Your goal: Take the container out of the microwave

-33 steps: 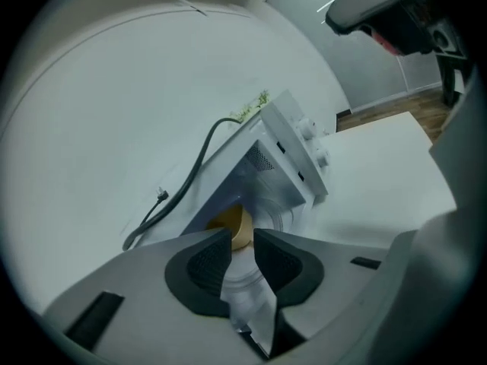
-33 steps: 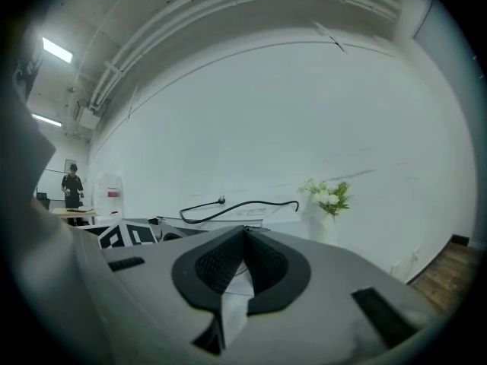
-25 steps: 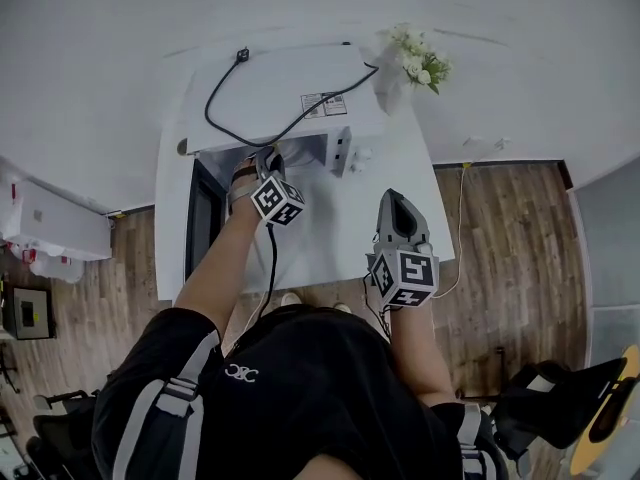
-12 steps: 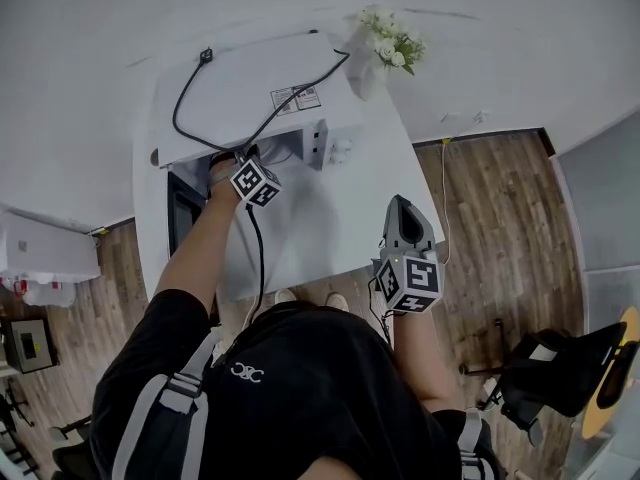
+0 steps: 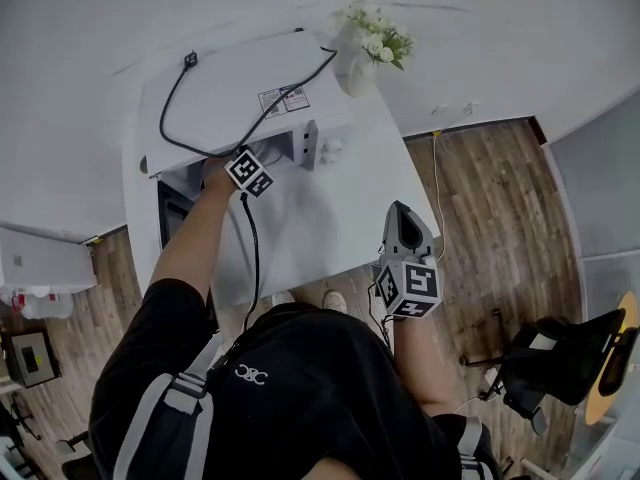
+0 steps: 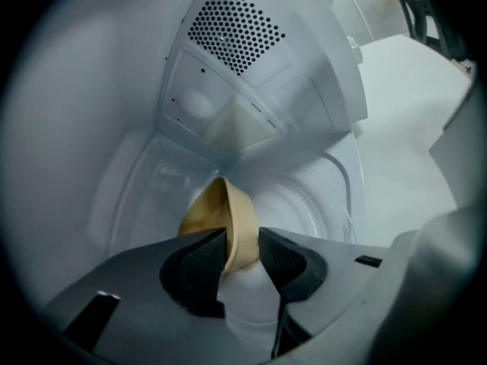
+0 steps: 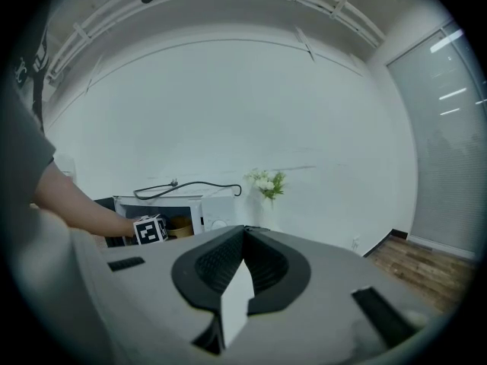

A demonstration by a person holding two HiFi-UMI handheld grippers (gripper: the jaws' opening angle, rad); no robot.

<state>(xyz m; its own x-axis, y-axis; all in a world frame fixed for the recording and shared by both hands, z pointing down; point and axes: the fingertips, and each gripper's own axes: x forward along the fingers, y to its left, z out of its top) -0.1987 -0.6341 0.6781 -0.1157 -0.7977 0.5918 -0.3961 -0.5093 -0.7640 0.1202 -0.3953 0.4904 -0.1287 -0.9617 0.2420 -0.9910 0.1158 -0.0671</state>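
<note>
The white microwave (image 5: 250, 88) stands open on the white table (image 5: 330, 218). Inside it sits a tan container (image 6: 217, 215), also visible in the right gripper view as the container (image 7: 181, 225). My left gripper (image 6: 242, 245) reaches into the cavity, and only its marker cube (image 5: 249, 171) shows from above. Its jaws are closing with the container's rim between them; I see no firm squeeze. My right gripper (image 5: 400, 213) hovers over the table's near right edge, shut and holding nothing.
The microwave's dark door (image 5: 172, 208) hangs open to the left. A black cable (image 5: 200, 118) lies across the microwave's top. A vase of white flowers (image 5: 365, 43) stands at the table's far right corner. Wooden floor (image 5: 480, 198) lies to the right.
My left gripper has gone further into the microwave, so less of it shows from above. The right gripper has drifted slightly toward the table's edge.
</note>
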